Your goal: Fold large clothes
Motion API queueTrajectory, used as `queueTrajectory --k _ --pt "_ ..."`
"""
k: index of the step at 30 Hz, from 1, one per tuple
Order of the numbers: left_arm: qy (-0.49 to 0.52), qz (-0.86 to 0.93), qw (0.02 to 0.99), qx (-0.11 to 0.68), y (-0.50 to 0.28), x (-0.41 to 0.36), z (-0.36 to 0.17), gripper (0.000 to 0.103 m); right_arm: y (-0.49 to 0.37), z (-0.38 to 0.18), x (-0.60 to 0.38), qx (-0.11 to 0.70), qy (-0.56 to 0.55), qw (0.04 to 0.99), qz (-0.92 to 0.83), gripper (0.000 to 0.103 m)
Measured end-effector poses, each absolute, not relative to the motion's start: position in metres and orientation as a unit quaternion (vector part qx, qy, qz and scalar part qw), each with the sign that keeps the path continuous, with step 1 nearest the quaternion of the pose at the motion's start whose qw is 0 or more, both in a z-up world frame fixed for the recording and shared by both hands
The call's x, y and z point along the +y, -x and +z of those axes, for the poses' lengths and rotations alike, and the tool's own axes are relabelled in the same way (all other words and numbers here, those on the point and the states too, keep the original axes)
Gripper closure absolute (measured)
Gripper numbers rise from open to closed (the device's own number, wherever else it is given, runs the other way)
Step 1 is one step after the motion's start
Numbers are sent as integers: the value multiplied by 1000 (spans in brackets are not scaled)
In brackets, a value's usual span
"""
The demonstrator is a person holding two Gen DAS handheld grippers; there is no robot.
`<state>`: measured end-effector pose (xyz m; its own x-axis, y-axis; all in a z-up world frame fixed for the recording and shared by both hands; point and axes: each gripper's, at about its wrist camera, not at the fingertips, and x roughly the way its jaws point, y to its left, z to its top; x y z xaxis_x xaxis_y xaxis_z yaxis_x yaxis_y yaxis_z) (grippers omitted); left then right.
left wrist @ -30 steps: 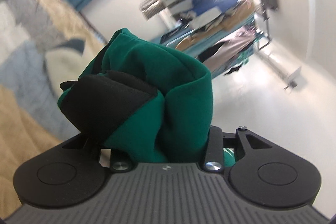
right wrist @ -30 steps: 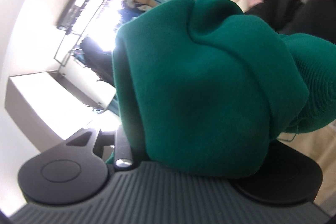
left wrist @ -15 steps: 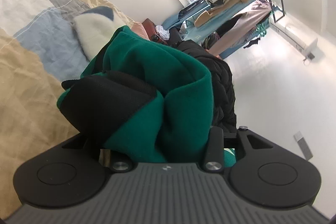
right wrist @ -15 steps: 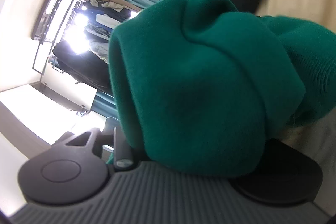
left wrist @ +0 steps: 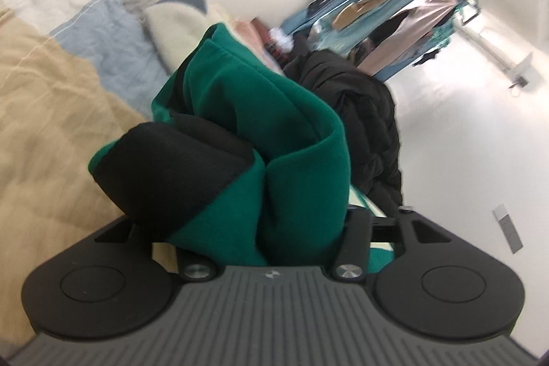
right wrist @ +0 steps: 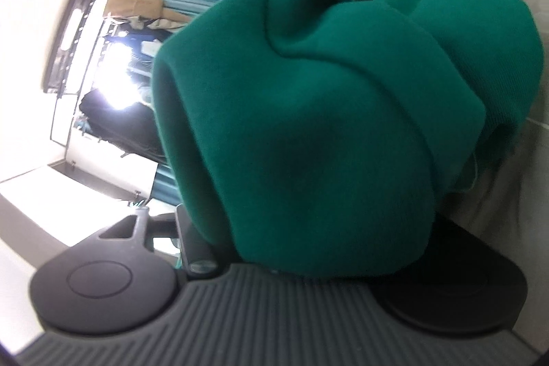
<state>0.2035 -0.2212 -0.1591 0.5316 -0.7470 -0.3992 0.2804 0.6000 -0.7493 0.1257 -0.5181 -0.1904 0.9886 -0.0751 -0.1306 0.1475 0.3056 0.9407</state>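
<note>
The green garment (left wrist: pixel 281 139) sat bunched between both grippers above the patchwork quilt (left wrist: pixel 51 84). The left gripper (left wrist: pixel 260 228) had just been widening around its black-trimmed folds; the right gripper (right wrist: pixel 308 228) likewise, cloth still filling it.

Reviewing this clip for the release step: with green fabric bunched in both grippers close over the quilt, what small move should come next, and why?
Probably finish opening both and draw back. The bunched green fleece garment sits between the fingers of the left gripper and the right gripper, whose jaws have just been opening. The patchwork quilted bedspread lies close beside it, so the fabric looks ready to be laid down; whether it already rests there is unclear.
</note>
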Motion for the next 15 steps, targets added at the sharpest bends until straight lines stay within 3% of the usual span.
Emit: queueTrajectory --k 3,15 --pt "300 -311 818 379 -197 -215 -154 38 -122 -189 -520 49 -596 798 -78 30" --pt "202 -319 833 405 -137 -164 -120 37 -35 -155 -516 102 -592 792 -108 29"
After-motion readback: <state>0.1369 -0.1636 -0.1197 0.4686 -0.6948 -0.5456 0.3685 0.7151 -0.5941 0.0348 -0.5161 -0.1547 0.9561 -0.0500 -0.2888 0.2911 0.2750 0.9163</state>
